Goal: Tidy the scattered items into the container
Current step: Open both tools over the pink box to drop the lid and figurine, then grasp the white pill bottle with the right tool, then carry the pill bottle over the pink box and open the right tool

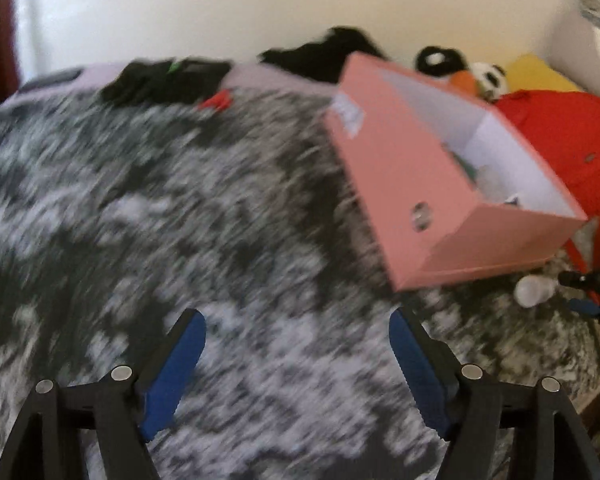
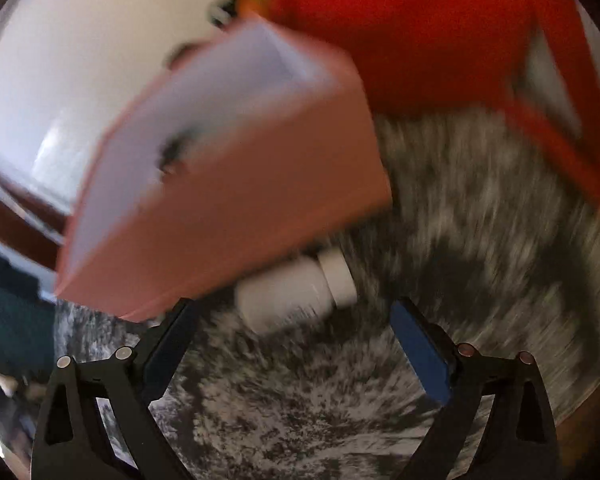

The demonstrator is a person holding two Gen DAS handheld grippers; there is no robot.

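Over a mottled grey bedspread (image 1: 180, 200), the left hand-held gripper (image 1: 297, 340) is held spread and empty; the pink box (image 1: 412, 200) is seen ahead to its right. A white bottle (image 2: 296, 294) is framed just ahead of the spread right hand-held gripper (image 2: 294, 328), touching the box.

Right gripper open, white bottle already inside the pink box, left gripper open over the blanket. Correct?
Not quite. The white bottle is not inside the pink box; the right wrist view shows it lying on the blanket beside the box. The right gripper and the left gripper are open as stated.
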